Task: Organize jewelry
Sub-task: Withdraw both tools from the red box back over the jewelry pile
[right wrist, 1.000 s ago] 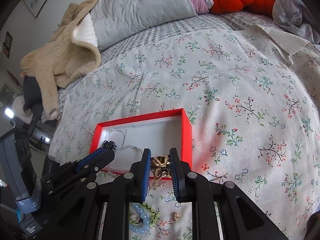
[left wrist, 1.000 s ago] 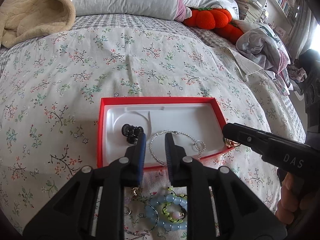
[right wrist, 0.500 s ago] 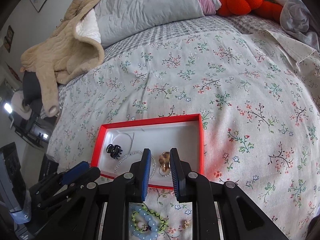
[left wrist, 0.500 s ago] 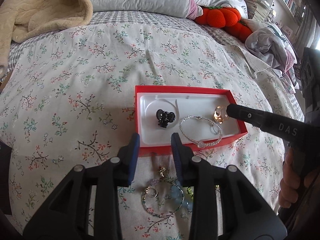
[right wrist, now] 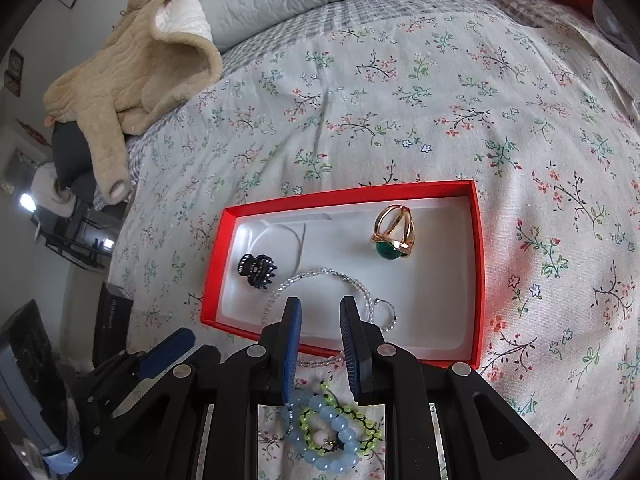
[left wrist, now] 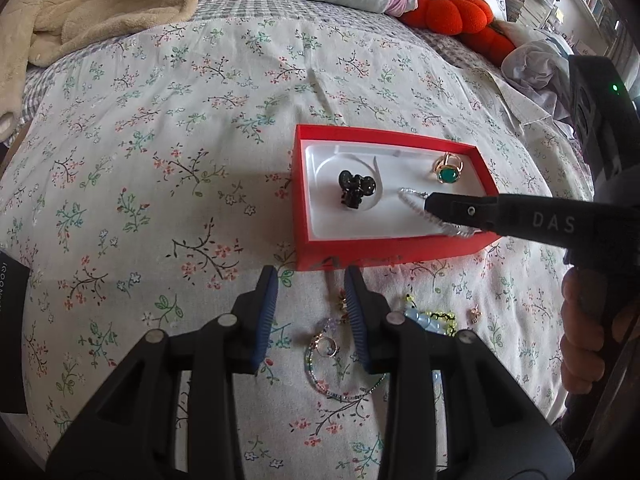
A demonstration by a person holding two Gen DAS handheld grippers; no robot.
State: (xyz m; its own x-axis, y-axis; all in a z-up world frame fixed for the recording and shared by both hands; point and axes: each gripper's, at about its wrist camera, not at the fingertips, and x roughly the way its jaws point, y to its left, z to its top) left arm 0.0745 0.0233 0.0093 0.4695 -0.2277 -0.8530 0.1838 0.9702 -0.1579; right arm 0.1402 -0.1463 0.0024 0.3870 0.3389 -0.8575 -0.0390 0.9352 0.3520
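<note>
Both grippers — left [left wrist: 310,300], right [right wrist: 320,322] — had jaws apart, holding nothing; the ring [right wrist: 394,232] lay in the box [right wrist: 478,272].

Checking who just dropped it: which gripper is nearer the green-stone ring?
Right. The right gripper hovers over the red box near the ring; the left gripper sits outside it.

Inside the red box [right wrist: 478,264], bare white floor lies between the black hair clip [right wrist: 258,271] and the gold ring [right wrist: 394,233]. The clear bead bracelet [right wrist: 332,276] crosses the near edge, blocking entry there.
</note>
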